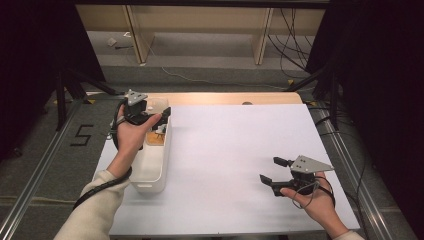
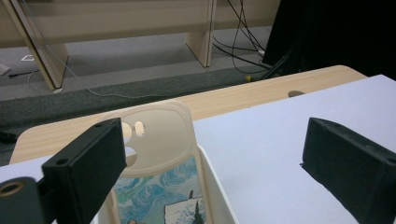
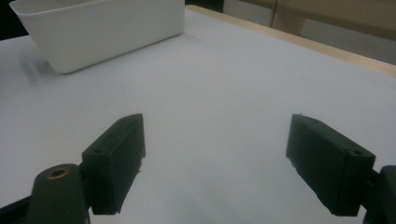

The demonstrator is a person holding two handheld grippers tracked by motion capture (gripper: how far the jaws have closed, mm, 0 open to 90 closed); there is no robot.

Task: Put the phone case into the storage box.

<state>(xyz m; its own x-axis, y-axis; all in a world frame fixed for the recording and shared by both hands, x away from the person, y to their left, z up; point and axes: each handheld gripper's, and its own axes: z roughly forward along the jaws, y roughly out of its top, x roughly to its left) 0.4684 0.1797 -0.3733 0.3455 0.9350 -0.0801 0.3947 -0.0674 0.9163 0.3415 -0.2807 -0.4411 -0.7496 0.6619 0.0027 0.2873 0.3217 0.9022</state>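
Both grippers gaping, left gripper above phone case leaning in white bin, right gripper well apart.

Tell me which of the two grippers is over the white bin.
The left gripper. It hangs open above the far end of the white bin, by the phone case; the right gripper is open over bare table.

In the high view, the left hand and its hand-held gripper cover the far end of the white plastic bin, and the bin's contents are too small to make out. In the left gripper view, the cream phone case with a painted blue swirling sky is cut off by the bottom edge, its left side behind the near jaw. The bin's left end runs off the top of the right gripper view.
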